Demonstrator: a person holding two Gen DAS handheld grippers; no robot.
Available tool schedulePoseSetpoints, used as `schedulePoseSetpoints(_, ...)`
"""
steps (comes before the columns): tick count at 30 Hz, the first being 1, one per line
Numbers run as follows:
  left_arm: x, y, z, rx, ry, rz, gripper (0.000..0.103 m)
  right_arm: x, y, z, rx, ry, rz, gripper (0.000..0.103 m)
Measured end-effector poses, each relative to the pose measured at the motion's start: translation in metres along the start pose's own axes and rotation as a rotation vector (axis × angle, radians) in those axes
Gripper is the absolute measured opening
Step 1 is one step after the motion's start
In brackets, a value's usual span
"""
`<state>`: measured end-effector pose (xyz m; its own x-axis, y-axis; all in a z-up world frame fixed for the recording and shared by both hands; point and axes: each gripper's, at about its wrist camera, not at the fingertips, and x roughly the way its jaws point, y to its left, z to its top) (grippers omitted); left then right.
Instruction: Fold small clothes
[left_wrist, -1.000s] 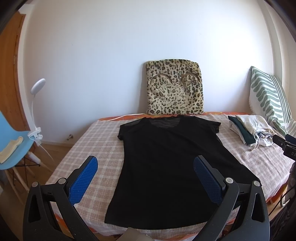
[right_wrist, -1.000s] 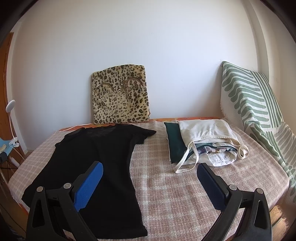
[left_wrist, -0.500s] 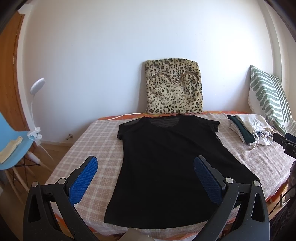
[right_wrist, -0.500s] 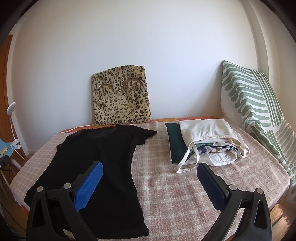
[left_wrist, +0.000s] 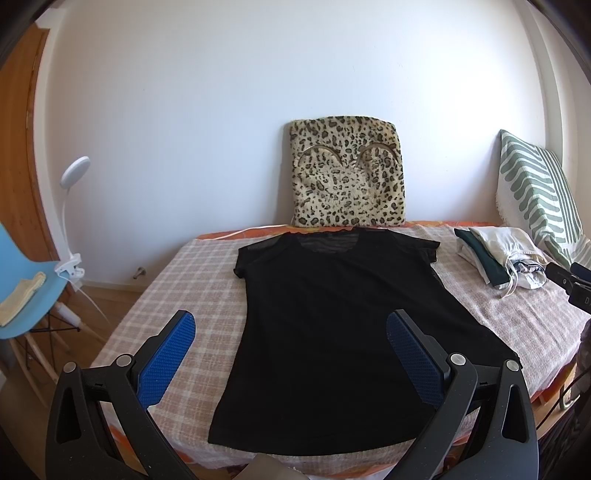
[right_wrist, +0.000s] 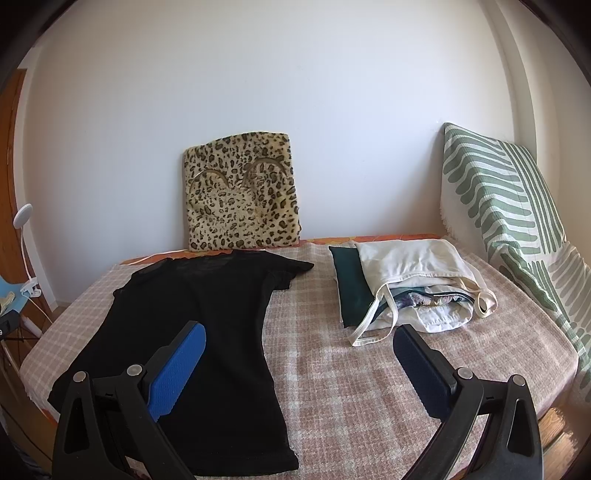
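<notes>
Your black short-sleeved T-shirt (left_wrist: 332, 332) lies flat and spread out on the checked beige bedcover (left_wrist: 192, 280), neckline toward the wall, hem toward the lower edge of the frame. In the left wrist view it fills the centre, and your left gripper (left_wrist: 291, 332) hangs above its lower half with the jaws spread wide, blue pads either side of the shirt's body, holding nothing. In the right wrist view the shirt (right_wrist: 192, 332) sits in the lower left; your right gripper (right_wrist: 299, 343) is equally wide open and empty, its left pad over the shirt's right edge and its right pad over bare bedcover (right_wrist: 351, 387).

Only the right view gives you a clear look at the pile of folded clothes, dark green and white with straps (right_wrist: 402, 284), centre right, well apart from the shirt; in the left view that pile (left_wrist: 498, 258) is small at the right edge. Only the left view shows the light blue chair (left_wrist: 26, 291) and the white clip-on lamp (left_wrist: 70, 221) clearly at the left. Both show the leopard-print cushion (left_wrist: 347, 173) against the wall and the green-striped pillow (right_wrist: 506, 206) on the right.

Compared with a second ago, almost nothing differs: both grippers are just as wide open, and the views have drifted only slightly.
</notes>
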<state>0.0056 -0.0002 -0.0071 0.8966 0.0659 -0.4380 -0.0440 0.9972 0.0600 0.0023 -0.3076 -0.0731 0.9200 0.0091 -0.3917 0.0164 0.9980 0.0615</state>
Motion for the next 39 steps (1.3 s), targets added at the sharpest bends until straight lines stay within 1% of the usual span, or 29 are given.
schedulePoseSetpoints(7, -0.001, 0.012, -0.001, -0.044, 0.012, -0.019, 0.103, -0.001, 0.002, 0.002, 0.007, -0.003, 0.006, 0.103)
schedulePoseSetpoints(12, 0.009, 0.024, -0.006, -0.086, 0.065, -0.048, 0.103, -0.001, 0.007, 0.006, 0.028, 0.003, 0.024, 0.103)
schedulePoseSetpoints(16, 0.018, 0.027, -0.013, -0.085, 0.107, -0.053, 0.103, 0.001, 0.019, 0.008, 0.009, 0.009, 0.049, 0.103)
schedulePoseSetpoints(18, 0.024, 0.030, -0.017, -0.097, 0.139, -0.081, 0.103, 0.002, 0.026, 0.010, 0.002, 0.014, 0.074, 0.103)
schedulePoseSetpoints(19, 0.028, 0.034, -0.019, -0.113, 0.159, -0.115, 0.102, 0.003, 0.028, 0.011, 0.002, 0.018, 0.092, 0.103)
schedulePoseSetpoints(20, 0.033, 0.037, -0.021, -0.129, 0.186, -0.156, 0.097, 0.004, 0.031, 0.013, 0.003, 0.022, 0.118, 0.103)
schedulePoseSetpoints(21, 0.038, 0.040, -0.024, -0.137, 0.216, -0.185, 0.094, 0.005, 0.034, 0.015, 0.002, 0.028, 0.144, 0.103)
schedulePoseSetpoints(22, 0.044, 0.042, -0.027, -0.138, 0.247, -0.199, 0.089, 0.006, 0.038, 0.017, -0.003, 0.035, 0.162, 0.103)
schedulePoseSetpoints(23, 0.048, 0.044, -0.029, -0.131, 0.271, -0.198, 0.085, 0.008, 0.044, 0.019, -0.012, 0.040, 0.170, 0.103)
schedulePoseSetpoints(26, 0.057, 0.052, -0.033, -0.084, 0.306, -0.163, 0.081, 0.013, 0.056, 0.026, -0.023, 0.025, 0.172, 0.103)
schedulePoseSetpoints(27, 0.059, 0.056, -0.034, -0.070, 0.312, -0.152, 0.080, 0.014, 0.059, 0.029, -0.020, 0.022, 0.181, 0.103)
schedulePoseSetpoints(29, 0.062, 0.065, -0.037, -0.061, 0.326, -0.137, 0.075, 0.020, 0.067, 0.037, -0.012, 0.014, 0.223, 0.103)
schedulePoseSetpoints(31, 0.065, 0.074, -0.041, -0.075, 0.342, -0.134, 0.075, 0.026, 0.078, 0.045, -0.026, 0.011, 0.253, 0.103)
schedulePoseSetpoints(35, 0.071, 0.087, -0.052, -0.107, 0.384, -0.142, 0.068, 0.042, 0.103, 0.064, -0.089, 0.004, 0.289, 0.103)
schedulePoseSetpoints(39, 0.080, 0.097, -0.063, -0.138, 0.427, -0.137, 0.065, 0.060, 0.129, 0.078, -0.132, 0.013, 0.338, 0.103)
